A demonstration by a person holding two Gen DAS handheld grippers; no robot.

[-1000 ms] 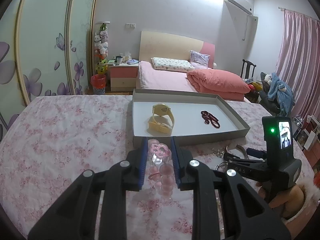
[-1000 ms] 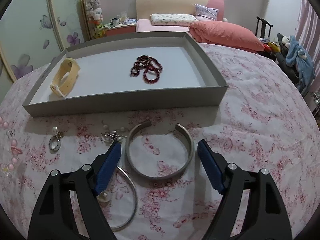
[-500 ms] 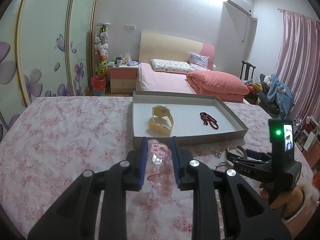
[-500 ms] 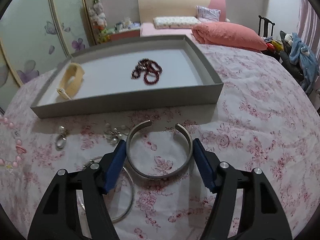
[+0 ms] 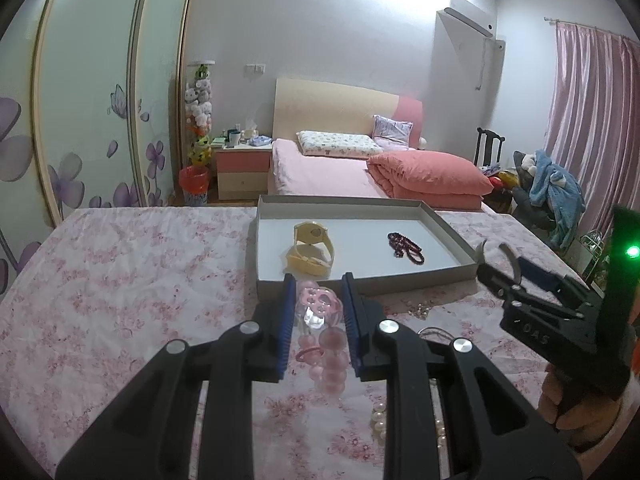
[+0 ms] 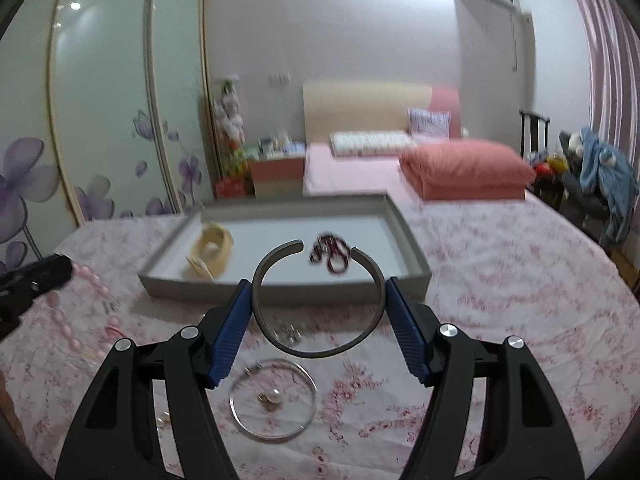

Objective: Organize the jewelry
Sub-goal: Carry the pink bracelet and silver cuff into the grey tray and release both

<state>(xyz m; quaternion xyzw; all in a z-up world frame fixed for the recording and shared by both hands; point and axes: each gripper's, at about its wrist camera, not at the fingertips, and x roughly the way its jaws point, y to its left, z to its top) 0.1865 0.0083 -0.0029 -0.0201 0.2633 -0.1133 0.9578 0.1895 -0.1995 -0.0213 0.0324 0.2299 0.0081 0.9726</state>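
My left gripper (image 5: 318, 300) is shut on a pink bead bracelet with a flower charm (image 5: 320, 304), held above the floral cloth in front of the grey tray (image 5: 360, 280). My right gripper (image 6: 319, 304) is shut on a silver open cuff bangle (image 6: 316, 350), lifted off the cloth and facing the tray (image 6: 280, 292). The tray holds a yellow watch (image 5: 310, 248) and a dark red bead bracelet (image 5: 404, 246); both also show in the right wrist view, the watch (image 6: 210, 250) and the beads (image 6: 332, 254). The right gripper with the bangle shows in the left view (image 5: 500, 264).
A thin silver hoop (image 6: 274, 398) with a pearl piece (image 6: 274, 396) lies on the cloth below the right gripper. Small earrings (image 5: 420, 310) and a pearl strand (image 5: 378, 420) lie near the tray's front. A bed (image 5: 360, 168) stands behind the table.
My right gripper closed on the silver cuff bangle and lifted it off the cloth toward the tray. My left gripper has held the pink bracelet nearly still.
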